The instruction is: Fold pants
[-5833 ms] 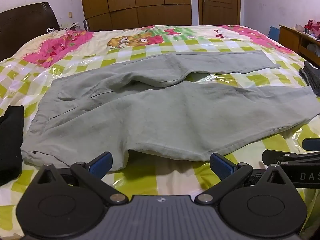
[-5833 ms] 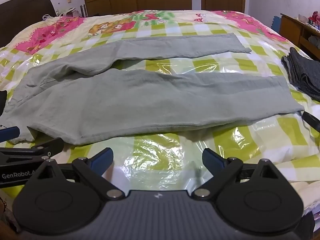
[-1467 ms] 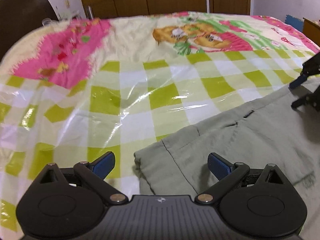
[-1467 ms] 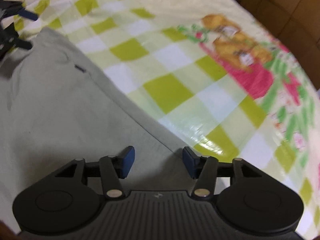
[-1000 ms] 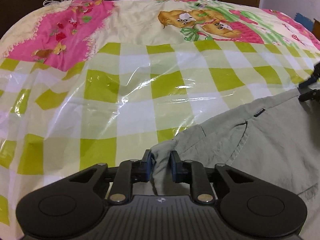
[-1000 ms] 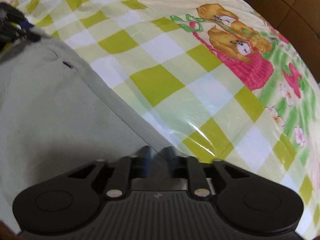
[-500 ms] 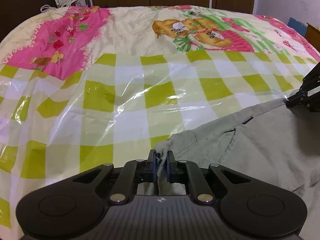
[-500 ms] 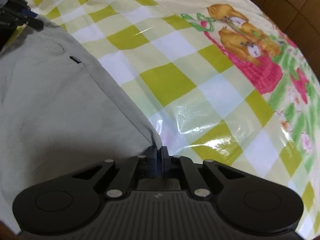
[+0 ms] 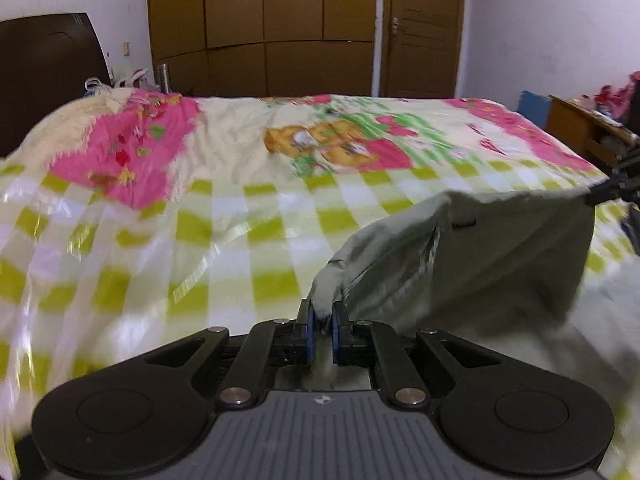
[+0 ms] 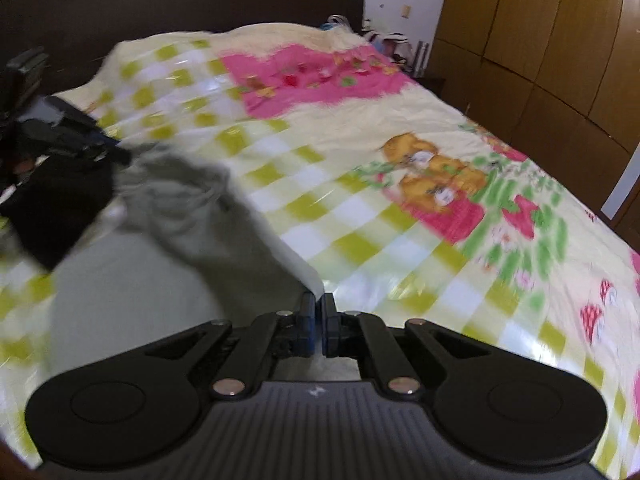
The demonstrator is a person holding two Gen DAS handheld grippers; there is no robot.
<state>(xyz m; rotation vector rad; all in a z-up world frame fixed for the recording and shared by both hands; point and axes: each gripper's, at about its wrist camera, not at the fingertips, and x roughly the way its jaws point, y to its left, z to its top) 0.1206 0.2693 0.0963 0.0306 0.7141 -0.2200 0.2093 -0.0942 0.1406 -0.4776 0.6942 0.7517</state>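
Note:
The grey-green pants hang lifted above the bed, stretched between my two grippers. My left gripper is shut on one corner of the waistband. My right gripper is shut on the far edge of the pants. In the left wrist view the right gripper shows at the right edge, pinching the cloth. In the right wrist view the left gripper shows at the far left, holding the other corner. The legs of the pants are out of view.
The bed has a glossy green-checked and pink cartoon cover. A dark headboard and brown wardrobe stand behind. A black garment lies at the bed's left. A wooden side table stands at the right.
Both grippers, shut on the pants' far edge, have lifted it up off the bed. The views have tilted upward and the cloth now hangs in the air between them.

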